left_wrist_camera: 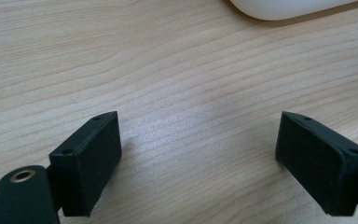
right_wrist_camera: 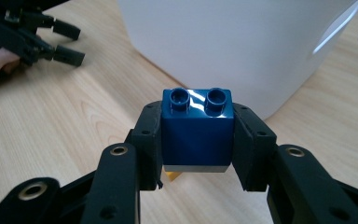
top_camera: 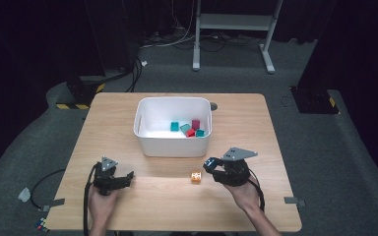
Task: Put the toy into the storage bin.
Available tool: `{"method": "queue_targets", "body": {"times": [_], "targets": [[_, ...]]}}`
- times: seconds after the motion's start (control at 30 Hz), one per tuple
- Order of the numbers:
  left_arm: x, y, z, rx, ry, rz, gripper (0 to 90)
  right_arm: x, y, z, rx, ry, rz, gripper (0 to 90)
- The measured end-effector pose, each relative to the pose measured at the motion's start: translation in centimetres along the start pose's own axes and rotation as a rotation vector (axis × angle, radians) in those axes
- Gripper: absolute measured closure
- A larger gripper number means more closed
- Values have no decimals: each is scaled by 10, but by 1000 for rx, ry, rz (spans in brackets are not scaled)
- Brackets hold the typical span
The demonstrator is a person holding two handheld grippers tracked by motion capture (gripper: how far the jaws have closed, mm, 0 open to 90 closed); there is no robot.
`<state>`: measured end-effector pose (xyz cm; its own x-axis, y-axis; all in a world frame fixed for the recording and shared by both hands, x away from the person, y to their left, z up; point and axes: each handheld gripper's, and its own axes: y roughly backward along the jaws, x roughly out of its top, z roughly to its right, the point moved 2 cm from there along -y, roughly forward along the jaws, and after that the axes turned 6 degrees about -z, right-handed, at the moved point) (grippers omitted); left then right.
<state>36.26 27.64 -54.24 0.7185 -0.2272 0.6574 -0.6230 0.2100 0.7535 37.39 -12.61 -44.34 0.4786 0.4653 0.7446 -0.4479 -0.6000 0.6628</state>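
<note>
A dark blue two-stud brick sits clamped between the pads of my right gripper, lifted off the table in front of the white bin. In the high view the same brick shows at the tip of the right gripper, just right of an orange brick lying on the table. A sliver of orange peeks out below the blue brick. My left gripper rests low over bare wood at the left, its jaws wide apart; its pads have nothing between them.
The white bin stands mid-table and holds several teal and red bricks. A small dark disc lies beside the bin's back right corner. The left gripper shows far off in the right gripper view. Cables trail off the table's near edge.
</note>
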Motion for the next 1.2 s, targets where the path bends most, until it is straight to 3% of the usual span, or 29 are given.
{"method": "queue_targets", "body": {"times": [0.33, 0.73, 1.2], "targets": [[0, 0, 0, 0, 0, 0, 144, 25, 10, 11, -9, 1, 20, 583], [0, 0, 0, -1, 1, 0, 144, 56, 22, 25, -33, -18, 87, 583], [0, 0, 0, -1, 1, 1, 145, 91, 11, 27, -48, 16, 66, 583]]}}
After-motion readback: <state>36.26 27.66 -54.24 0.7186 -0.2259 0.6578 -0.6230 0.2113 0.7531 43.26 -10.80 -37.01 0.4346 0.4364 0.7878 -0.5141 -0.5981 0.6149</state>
